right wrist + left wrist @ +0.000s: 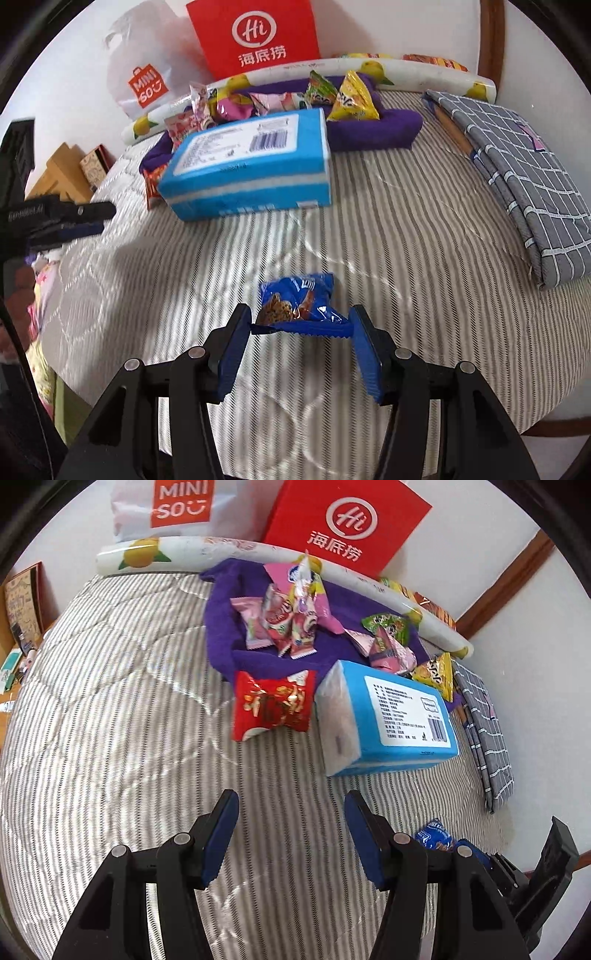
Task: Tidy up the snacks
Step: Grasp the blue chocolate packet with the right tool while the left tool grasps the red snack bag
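A blue cookie packet lies on the striped bed cover, its near edge between the fingertips of my open right gripper; its pads touch or nearly touch the packet's ends. The packet also shows in the left wrist view. My left gripper is open and empty above the cover, short of a red snack packet. Pink snack packets and green and yellow packets lie on a purple towel at the back.
A blue tissue pack lies beside the red packet. A grey checked folded cloth lies to the right. A white lemon-print roll, a red Haidilao bag and a Miniso bag stand along the wall.
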